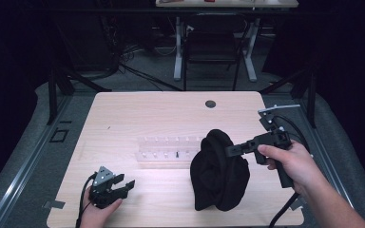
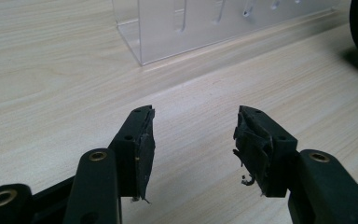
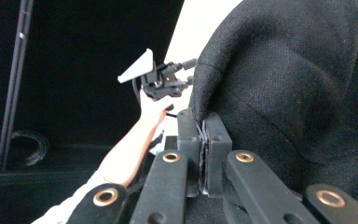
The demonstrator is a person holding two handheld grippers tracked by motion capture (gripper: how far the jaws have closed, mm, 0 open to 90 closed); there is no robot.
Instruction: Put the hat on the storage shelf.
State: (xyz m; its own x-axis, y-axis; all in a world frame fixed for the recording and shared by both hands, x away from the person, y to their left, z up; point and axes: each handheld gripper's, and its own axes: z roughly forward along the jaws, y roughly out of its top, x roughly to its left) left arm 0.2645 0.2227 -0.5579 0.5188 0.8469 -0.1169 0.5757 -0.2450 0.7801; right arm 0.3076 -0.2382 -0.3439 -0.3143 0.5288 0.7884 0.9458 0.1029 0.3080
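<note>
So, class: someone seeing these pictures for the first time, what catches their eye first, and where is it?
The bunched black cloth at the table's right front, pinched and lifted at its edge by the right gripper, jaws shut on a fold. Next, the left gripper rests open at the left front corner. Between them lies a clear plastic rack.

A black knit garment [image 1: 218, 171] sits bunched and lifted into a tall heap on the table's four o'clock area. Its upper edge [image 3: 200, 88] is pinched up, lower folds resting on the wood.
</note>
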